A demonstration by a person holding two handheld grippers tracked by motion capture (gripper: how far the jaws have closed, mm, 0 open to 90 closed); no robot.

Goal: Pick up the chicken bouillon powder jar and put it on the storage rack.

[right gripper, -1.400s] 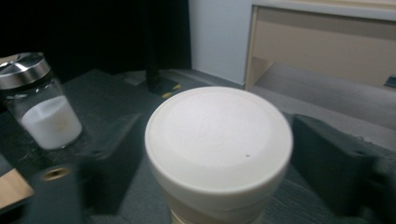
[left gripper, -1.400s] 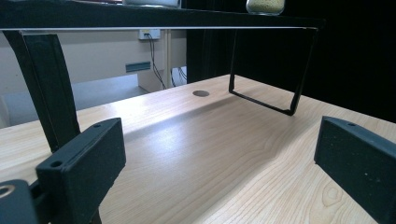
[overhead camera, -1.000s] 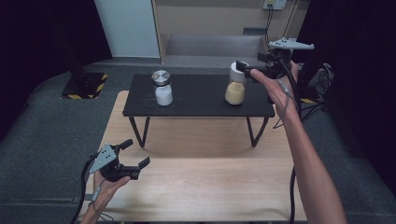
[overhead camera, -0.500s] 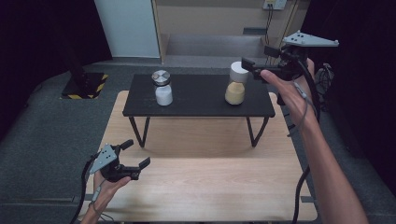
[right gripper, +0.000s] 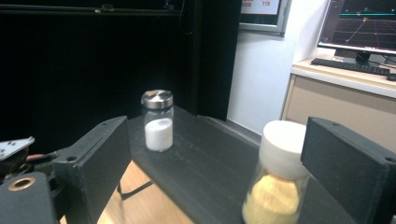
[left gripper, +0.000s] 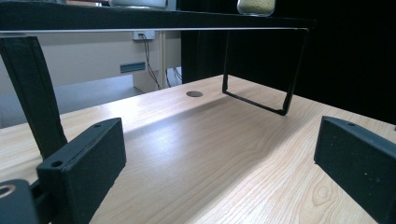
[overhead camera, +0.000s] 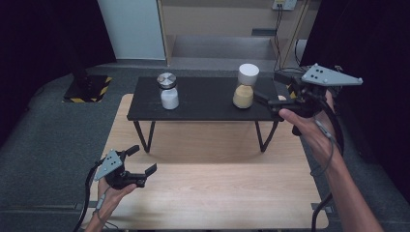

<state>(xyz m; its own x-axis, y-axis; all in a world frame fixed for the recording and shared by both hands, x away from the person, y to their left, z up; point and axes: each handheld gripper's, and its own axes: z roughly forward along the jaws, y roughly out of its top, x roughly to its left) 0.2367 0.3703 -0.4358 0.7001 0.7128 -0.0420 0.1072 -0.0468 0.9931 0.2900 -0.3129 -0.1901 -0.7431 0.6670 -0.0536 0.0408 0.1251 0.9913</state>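
- Left gripper (overhead camera: 145, 162) is resting low over the near-left part of the wooden table (overhead camera: 217, 193), held in the person's left hand (overhead camera: 113, 191); its jaws are standing wide apart with nothing between them.
- In the left gripper view those jaws (left gripper: 219, 168) are framing bare light wood grain, a small round dark spot (left gripper: 194, 94) in the tabletop farther off, and the thin black leg frame (left gripper: 261, 100) of the raised shelf beyond.
- Black low shelf (overhead camera: 203, 99) is standing on the far half of the wooden table, on thin metal legs.
- Right gripper (overhead camera: 263, 99) is hovering at the shelf's right end, held in the person's right hand (overhead camera: 307, 123), pointing left toward the jar with yellow grains (overhead camera: 244, 87); its jaws are spread open and gripping nothing.
- In the right gripper view the yellow-grain jar, white-lidded (right gripper: 278, 177), is sitting just in front of the right-hand jaw, slightly blurred; can't tell if the jaw is touching it, and the gap between the jaws (right gripper: 215, 154) is otherwise free.
- Jar with white powder (overhead camera: 168, 91), silver-lidded, is standing upright on the shelf's left part, well apart from the yellow-grain jar; it is showing farther back in the right gripper view (right gripper: 158, 120).
- Grey floor and a beige cabinet (overhead camera: 232, 21) are lying beyond the shelf.
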